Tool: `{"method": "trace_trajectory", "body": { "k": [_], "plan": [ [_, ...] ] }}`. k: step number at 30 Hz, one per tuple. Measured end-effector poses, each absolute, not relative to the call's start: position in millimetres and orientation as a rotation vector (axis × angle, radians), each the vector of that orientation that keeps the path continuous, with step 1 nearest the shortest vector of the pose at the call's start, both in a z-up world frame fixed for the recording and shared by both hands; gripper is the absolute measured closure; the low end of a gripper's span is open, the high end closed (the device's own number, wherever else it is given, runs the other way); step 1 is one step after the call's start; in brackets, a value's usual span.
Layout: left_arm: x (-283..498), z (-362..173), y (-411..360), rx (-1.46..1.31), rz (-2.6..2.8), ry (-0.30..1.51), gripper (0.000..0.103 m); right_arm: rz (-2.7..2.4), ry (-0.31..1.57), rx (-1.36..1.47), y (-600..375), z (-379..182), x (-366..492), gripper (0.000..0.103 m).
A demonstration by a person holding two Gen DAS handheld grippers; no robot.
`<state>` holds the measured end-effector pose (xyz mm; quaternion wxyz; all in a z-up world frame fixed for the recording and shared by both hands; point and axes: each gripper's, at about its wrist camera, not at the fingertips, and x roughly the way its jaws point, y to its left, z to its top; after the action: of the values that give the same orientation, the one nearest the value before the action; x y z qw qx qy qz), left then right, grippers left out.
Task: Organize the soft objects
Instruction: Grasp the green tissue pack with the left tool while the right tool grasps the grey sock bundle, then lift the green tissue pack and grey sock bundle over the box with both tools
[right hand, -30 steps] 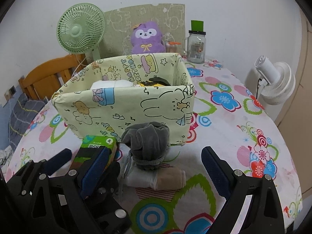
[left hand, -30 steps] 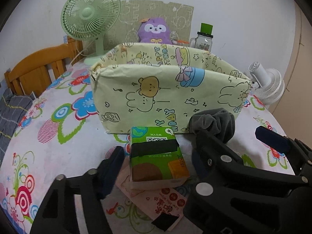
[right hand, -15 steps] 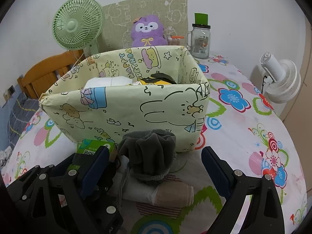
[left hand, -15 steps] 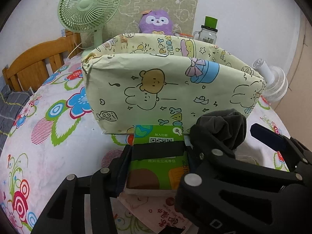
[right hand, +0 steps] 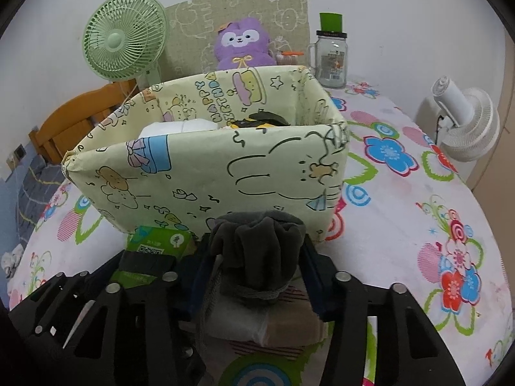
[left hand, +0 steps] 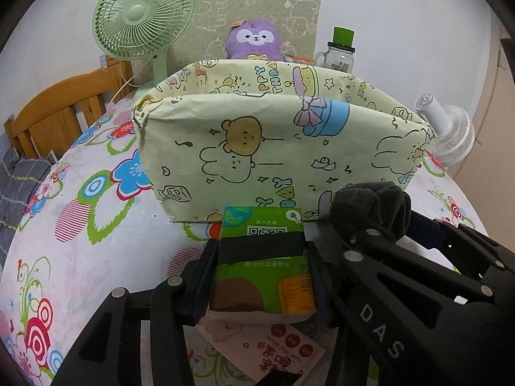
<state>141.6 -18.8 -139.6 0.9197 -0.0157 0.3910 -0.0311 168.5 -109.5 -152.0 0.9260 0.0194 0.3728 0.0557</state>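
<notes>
Landmark: cartoon-print box (left hand: 283, 148) on the floral table (left hand: 80, 241).

Left tool (left hand: 262, 281) is closing, its pads already pressing both sides of the green tissue pack (left hand: 262, 276), which sits just in front of the box's near wall, on a pink printed packet (left hand: 273, 347).

Right tool (right hand: 257, 273) is closing too, its pads against both flanks of the grey drawstring pouch (right hand: 257, 251), also just in front of the box, right of the tissue pack and on a pale wrapped bundle (right hand: 257, 321).

Inside the box: something white (right hand: 180, 127) and a black-and-yellow item (right hand: 260, 122). Behind the box: purple plush (right hand: 243, 45), green fan (right hand: 124, 37), glass jar (right hand: 331, 58).
</notes>
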Motion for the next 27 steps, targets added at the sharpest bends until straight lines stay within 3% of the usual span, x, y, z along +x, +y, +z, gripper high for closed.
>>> {"method": "trace_trajectory", "body": {
  "k": [27],
  "plan": [
    [87.7, -91.1, -24.9, -0.013, -0.055, 0.666, 0.051, 0.091, 0.653, 0.054, -120.0, -103.5, 107.1, 0.057]
  ]
}}
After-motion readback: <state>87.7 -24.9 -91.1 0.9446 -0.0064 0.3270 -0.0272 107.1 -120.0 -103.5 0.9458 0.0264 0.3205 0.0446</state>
